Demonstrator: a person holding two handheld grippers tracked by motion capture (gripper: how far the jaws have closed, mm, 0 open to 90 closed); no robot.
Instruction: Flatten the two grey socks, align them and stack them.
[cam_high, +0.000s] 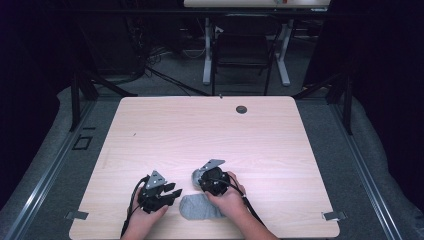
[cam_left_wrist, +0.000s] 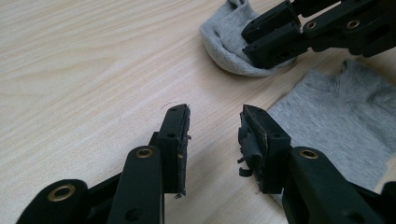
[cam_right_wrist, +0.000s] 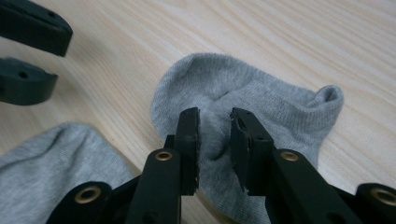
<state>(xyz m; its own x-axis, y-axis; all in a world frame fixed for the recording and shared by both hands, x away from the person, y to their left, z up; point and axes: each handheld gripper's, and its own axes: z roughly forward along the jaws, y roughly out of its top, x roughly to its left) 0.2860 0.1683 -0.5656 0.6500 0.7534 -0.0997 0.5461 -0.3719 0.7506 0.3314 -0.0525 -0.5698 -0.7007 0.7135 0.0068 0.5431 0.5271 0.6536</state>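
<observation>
The right gripper's half-open fingers straddle a grey sock, seemingly pinching its fabric.

Wooden table, dark chair behind

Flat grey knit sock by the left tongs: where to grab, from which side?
Take the flat grey knit sock at its near edge beside the left tongs, coming in low from that side. It lies flat on the wooden table, so only an edge gives purchase.
</observation>
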